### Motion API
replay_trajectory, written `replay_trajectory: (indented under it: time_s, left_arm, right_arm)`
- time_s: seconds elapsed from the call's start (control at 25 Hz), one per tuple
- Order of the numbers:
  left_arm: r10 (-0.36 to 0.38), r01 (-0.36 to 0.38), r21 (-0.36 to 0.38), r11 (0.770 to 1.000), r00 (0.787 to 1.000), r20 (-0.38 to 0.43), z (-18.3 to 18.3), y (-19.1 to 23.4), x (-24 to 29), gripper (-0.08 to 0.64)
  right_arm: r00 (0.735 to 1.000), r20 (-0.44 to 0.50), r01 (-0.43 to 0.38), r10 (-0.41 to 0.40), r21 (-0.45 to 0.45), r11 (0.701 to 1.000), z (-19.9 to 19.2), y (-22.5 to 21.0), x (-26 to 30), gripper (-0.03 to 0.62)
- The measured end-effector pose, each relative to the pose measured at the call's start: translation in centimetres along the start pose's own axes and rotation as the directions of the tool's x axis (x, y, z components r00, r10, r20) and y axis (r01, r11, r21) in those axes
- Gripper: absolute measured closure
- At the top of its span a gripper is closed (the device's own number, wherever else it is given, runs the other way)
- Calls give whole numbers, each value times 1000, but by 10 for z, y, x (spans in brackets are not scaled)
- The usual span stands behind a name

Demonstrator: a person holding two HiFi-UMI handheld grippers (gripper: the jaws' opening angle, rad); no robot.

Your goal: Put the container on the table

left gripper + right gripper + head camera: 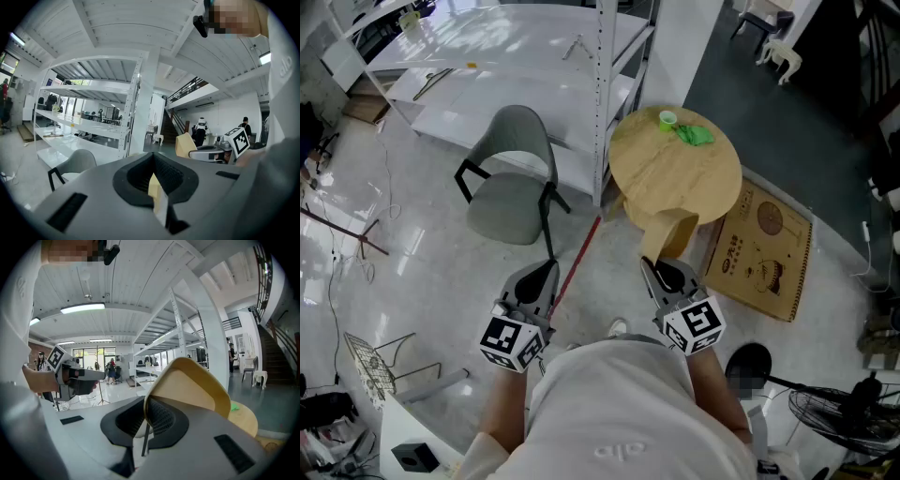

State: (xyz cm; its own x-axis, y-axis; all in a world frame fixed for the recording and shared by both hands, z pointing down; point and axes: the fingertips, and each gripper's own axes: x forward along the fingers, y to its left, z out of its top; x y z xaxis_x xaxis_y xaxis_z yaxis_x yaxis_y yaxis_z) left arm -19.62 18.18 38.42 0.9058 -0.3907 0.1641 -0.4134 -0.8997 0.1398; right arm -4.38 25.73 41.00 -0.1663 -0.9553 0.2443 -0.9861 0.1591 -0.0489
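Hanging from the right tool [146, 425], whose jaws clamp its thin rim, the tan container [197, 390] is in the air at the near edge of the round wooden table [694, 178]. Its wall is smooth and curved. The near tabletop is bare; a green cup [667, 119] and a crumpled green cloth [696, 135] sit at the far edge. A flat cardboard box [764, 248] lies on the floor to the right, and a grey chair [511, 183] stands to the left. The left tool [154, 187] is closed.

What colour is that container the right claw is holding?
Pale tan, like light wood. The container shows best in the right gripper view.
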Motion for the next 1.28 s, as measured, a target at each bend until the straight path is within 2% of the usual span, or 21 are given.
replay_trajectory:
  time_s: [0.6, 0.8, 0.96, 1.28]
  left_arm:
    - [-62, 63, 22, 998, 996, -59, 4, -44, 127, 545]
    - [-98, 100, 21, 995, 991, -86, -7, -44, 153, 545]
    - [-114, 115, 0, 993, 990, -87, -11, -20, 173, 545]
    - [-213, 215, -1, 977, 968, -132, -6, 77, 236, 545]
  right_arm:
    - [998, 36, 56, -58, 35, 998, -6, -115, -21, 555]
    - [996, 24, 83, -84, 46, 996, -13, -141, -10, 555]
    - [995, -1, 104, -105, 64, 992, -22, -152, 14, 555]
    - [980, -45, 196, -194, 57, 979, -7, -181, 112, 555]
